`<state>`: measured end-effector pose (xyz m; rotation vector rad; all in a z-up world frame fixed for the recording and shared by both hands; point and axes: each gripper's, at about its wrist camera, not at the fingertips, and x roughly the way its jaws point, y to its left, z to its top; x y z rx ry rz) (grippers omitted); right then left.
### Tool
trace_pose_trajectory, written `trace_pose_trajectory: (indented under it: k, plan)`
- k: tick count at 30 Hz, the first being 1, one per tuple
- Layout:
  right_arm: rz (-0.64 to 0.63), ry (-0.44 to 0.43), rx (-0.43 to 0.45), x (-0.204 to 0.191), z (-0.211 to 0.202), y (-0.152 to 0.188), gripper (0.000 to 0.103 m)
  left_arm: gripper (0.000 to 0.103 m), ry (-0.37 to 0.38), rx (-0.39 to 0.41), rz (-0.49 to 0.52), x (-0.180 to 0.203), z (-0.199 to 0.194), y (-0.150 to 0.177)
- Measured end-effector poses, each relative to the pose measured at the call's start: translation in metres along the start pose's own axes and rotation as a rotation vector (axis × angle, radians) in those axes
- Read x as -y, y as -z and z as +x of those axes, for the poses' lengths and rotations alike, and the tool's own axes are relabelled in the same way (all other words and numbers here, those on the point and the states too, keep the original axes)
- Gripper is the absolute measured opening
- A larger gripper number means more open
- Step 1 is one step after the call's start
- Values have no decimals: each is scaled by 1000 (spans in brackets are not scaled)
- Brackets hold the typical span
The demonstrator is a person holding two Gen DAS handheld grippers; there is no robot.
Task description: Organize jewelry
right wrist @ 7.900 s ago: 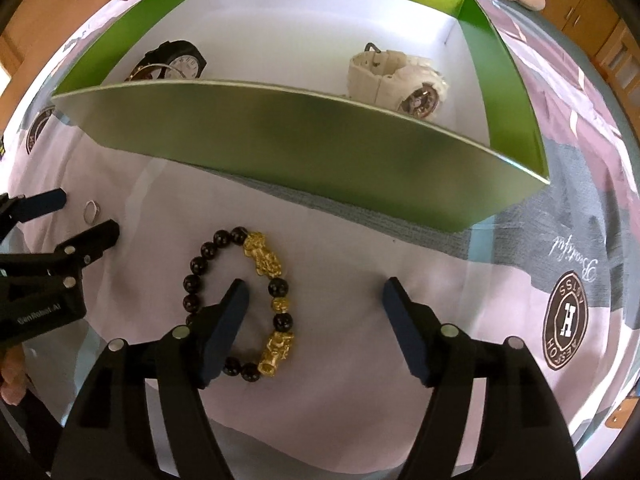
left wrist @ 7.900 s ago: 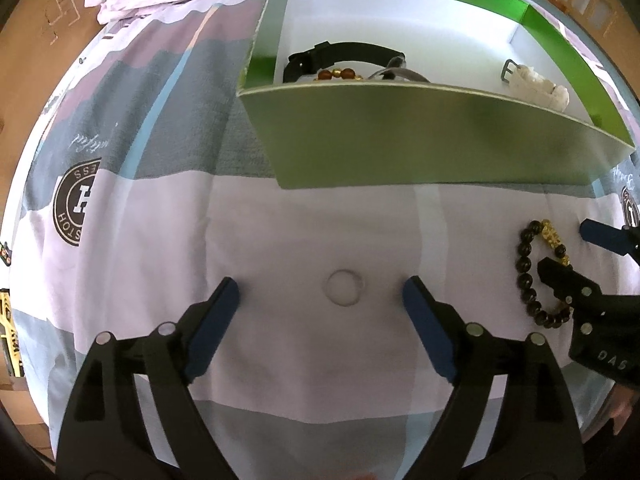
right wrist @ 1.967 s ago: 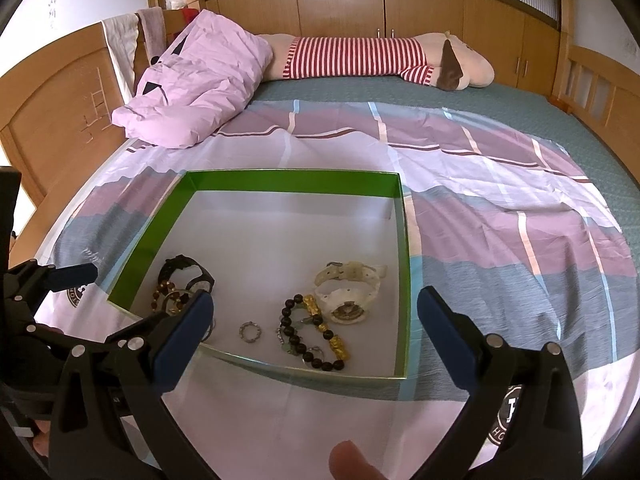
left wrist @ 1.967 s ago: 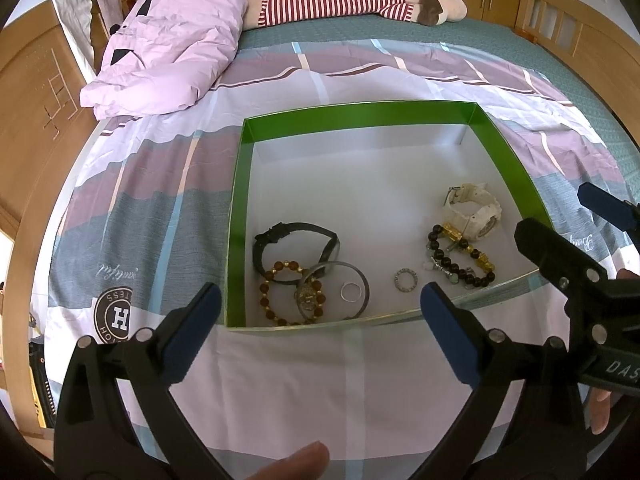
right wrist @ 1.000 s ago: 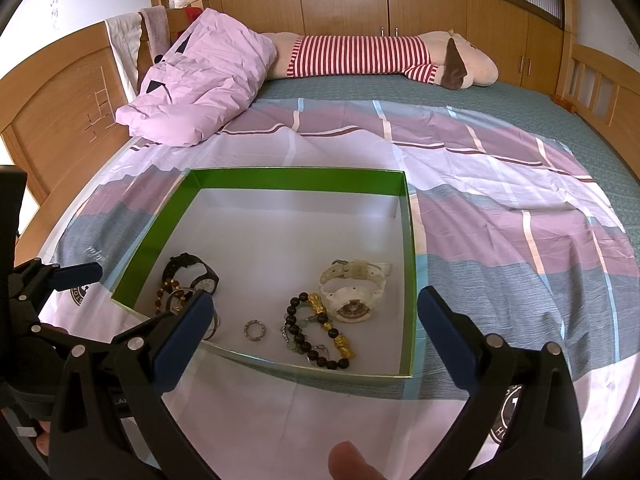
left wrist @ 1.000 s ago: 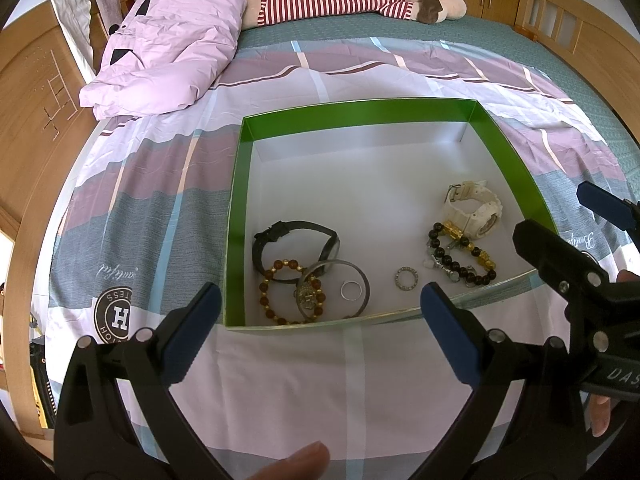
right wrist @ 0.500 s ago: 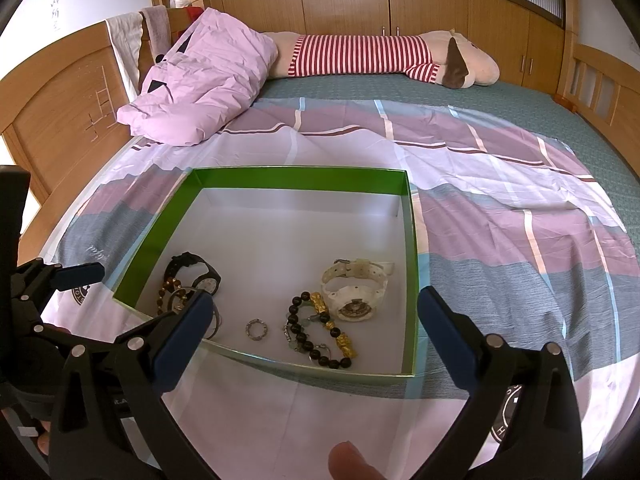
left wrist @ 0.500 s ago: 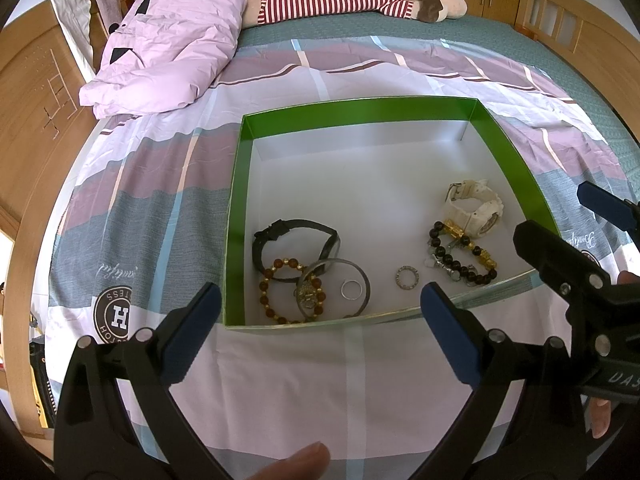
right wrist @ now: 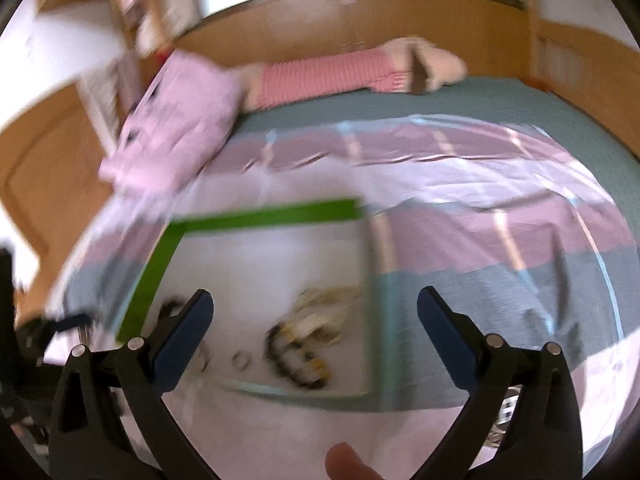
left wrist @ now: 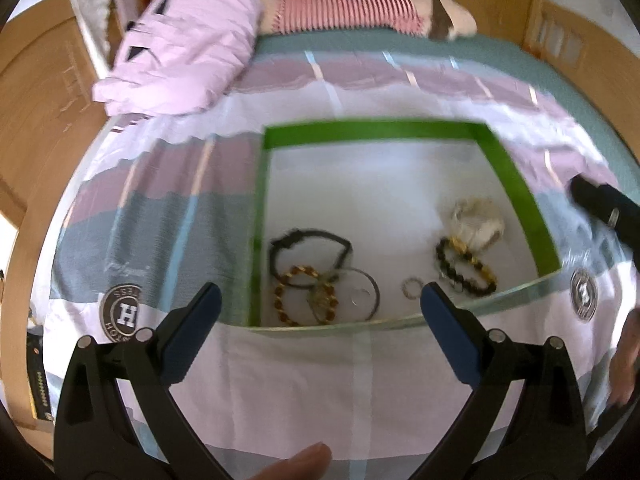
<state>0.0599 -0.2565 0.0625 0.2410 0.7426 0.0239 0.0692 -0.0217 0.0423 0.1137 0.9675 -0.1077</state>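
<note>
Above a bed (left wrist: 360, 380) spread with a striped pink, grey and white sheet, the left hand-held gripper (left wrist: 318, 308) hangs with its blue-padded jaws spread wide and nothing between them. The right hand-held gripper (right wrist: 314, 312) is likewise released and empty, its own view smeared by motion blur.

Beyond both sits a green box (left wrist: 516, 184) with a white floor, resting on the sheet and holding all the jewelry in view. Along the box's near left side lies a black-strapped watch (left wrist: 310, 240), with a brown and gold bead bracelet (left wrist: 304, 296) just in front of it and a thin dark bangle (left wrist: 374, 292) overlapping the bracelet's right edge. A small silver ring (left wrist: 360, 297) lies inside the bangle's loop. Near the middle of the front wall lies a second, patterned ring (left wrist: 413, 289). To the right, a black bead bracelet with gold charms (left wrist: 466, 266) touches a white watch (left wrist: 478, 222) behind it.

From the left wrist view, part of the right hand-held gripper shows at the far right edge, beside the box's right wall. A fingertip (left wrist: 298, 462) shows at the bottom of each view. At the head of the bed lie a crumpled pink quilt (left wrist: 180, 56) and a red-striped plush toy (left wrist: 360, 10), against wooden panelling.
</note>
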Motion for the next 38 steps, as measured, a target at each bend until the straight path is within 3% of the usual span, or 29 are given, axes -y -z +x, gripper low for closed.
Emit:
trace_pose_trajectory:
  k: [4, 6, 8, 12, 14, 16, 20, 22, 24, 30, 38]
  plan:
    - [326, 82, -47, 99, 12, -10, 102, 101, 14, 22, -75, -27, -15, 0]
    - [490, 193, -78, 145, 23, 0, 102, 101, 13, 18, -102, -38, -16, 3]
    - [548, 270, -119, 168, 34, 9, 102, 101, -9, -18, -101, -44, -11, 6]
    - [589, 320, -166, 180, 47, 30, 102, 101, -8, -16, -83, -41, -11, 6]
    - [554, 271, -154, 164, 44, 31, 102, 101, -12, -13, -62, -35, -11, 6]
    - [437, 226, -138, 125, 34, 28, 102, 101, 5, -19, -31, -26, -11, 7]
    - [57, 34, -185, 12, 25, 28, 102, 101, -15, -14, 1, -14, -8, 8]
    - [-116, 37, -160, -40, 15, 36, 102, 101, -16, -17, 9, -10, -7, 10]
    - [-179, 37, -144, -61, 9, 43, 102, 101, -19, -19, 19, -7, -5, 11]
    - [-186, 38, -149, -62, 10, 44, 102, 101, -38, -8, 42, 1, -3, 14]
    - [-162, 58, -139, -47, 15, 37, 102, 101, -8, -37, 29, -4, -3, 13]
